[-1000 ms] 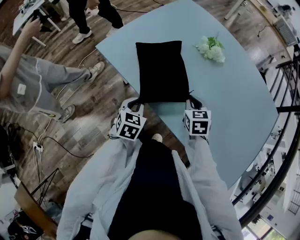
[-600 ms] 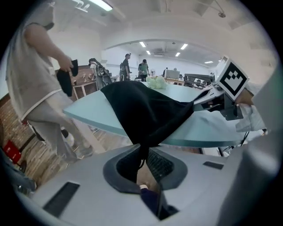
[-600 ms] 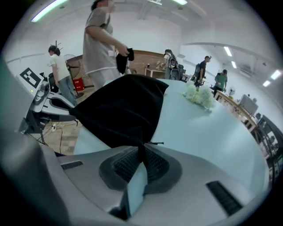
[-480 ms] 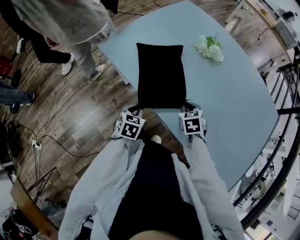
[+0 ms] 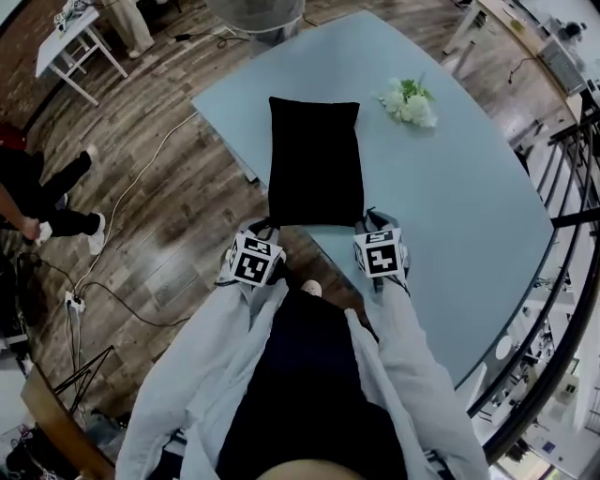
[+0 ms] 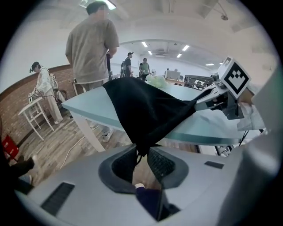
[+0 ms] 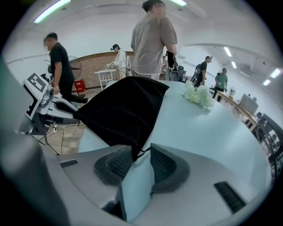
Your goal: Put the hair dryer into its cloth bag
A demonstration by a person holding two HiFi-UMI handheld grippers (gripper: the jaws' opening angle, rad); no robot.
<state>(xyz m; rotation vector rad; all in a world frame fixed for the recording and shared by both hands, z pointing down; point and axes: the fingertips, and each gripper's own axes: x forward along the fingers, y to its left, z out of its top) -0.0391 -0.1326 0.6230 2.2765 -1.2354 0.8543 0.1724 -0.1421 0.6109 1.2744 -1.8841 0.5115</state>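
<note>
Cloth bag (image 5: 315, 159): laid ahead of the jaws on the tabletop (image 5: 450, 187). Hair dryer unseen, judged to be inside. One near corner is pinched by the left gripper (image 6: 142, 154), jaws narrow, just eased. The other is loose in the right gripper (image 7: 141, 156), jaws just opened. Release remains.

Bright, even overhead light from ceiling strip lamps (image 7: 51, 11); shadows soft, faint. Heavy fisheye bending, dark vignette at gripper-view edges. No detail in black cloth bag (image 5: 314, 159). Close foreground slightly soft.
</note>
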